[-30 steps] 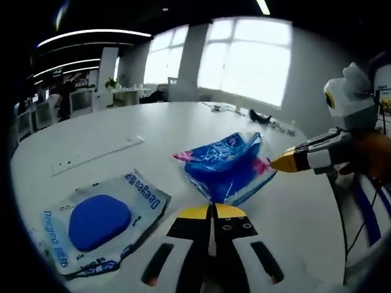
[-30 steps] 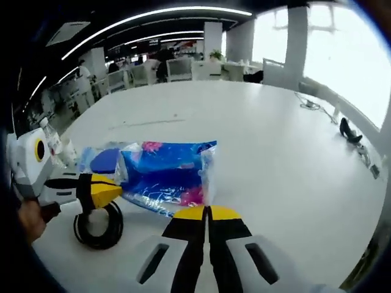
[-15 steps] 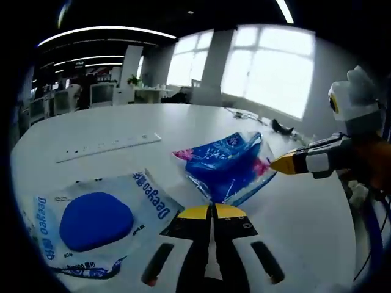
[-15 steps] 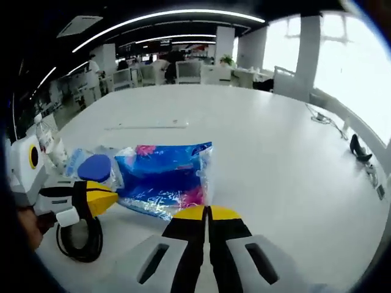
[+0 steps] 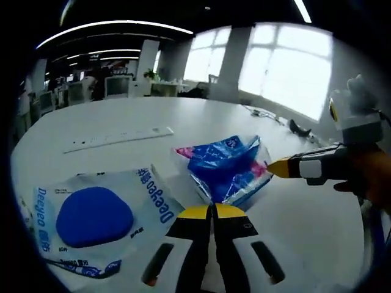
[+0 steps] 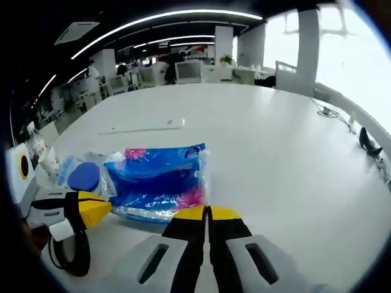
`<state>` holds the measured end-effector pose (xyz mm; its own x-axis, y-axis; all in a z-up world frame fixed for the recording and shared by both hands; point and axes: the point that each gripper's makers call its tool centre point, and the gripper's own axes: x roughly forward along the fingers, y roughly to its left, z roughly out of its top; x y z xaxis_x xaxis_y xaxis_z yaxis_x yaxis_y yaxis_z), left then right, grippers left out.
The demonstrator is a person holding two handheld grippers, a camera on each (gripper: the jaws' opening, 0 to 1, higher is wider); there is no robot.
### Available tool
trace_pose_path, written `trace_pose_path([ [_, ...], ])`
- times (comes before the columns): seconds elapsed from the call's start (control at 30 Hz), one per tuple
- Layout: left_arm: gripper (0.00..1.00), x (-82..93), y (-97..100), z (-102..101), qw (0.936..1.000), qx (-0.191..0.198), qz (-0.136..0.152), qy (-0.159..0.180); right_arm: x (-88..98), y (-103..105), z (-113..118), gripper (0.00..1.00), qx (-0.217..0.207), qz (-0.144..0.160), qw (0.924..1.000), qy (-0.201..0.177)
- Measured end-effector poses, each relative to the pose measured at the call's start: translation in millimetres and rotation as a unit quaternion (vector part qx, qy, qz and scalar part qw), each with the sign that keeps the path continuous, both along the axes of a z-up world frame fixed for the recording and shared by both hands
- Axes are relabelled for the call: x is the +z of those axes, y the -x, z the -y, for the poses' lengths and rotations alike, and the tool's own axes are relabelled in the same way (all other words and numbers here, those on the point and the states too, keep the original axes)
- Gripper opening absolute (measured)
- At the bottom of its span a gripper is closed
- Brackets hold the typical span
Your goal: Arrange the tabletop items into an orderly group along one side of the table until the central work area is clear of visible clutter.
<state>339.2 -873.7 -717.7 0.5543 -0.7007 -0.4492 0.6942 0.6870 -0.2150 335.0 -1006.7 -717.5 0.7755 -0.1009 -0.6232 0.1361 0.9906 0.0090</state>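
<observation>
Yellow-tipped black fingers point(image 5: 194, 223), white gripper bodies

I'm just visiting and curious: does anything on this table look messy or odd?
The blue plastic bag looks crumpled and lies askew mid-table, pinched at opposite ends by the left claw and right claw. Nothing looks spilled or broken.

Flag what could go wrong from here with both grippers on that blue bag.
1. Both grippers, left and right, look shut on opposite edges of the thin blue bag; pulling apart could tear it or slip one grip.
2. The sponge packet lies just beside the bag; dragging may shove it out of line.
3. A black cable coil sits by the left gripper and could snag.
</observation>
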Motion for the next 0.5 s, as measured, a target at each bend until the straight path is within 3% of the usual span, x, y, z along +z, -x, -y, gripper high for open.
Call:
trace_pose_path([
  [0.17,0.01,-9.8,-0.9,-1,0.9997,0.014,-0.019,-0.007,-7.5,2,-3,0.00,-0.002,-0.006,0.9999,-0.008],
  [0.3,0.01,-9.5,-3.6,-1,0.9996,0.015,-0.005,-0.022,-10.2,3,-5,0.00,-0.001,-0.008,0.9999,-0.008],
  [0.5,0.02,-14.3,-3.8,-1,0.9992,0.018,-0.014,-0.032,-12.9,1,-4,0.00,0.010,-0.010,0.9998,-0.010],
])
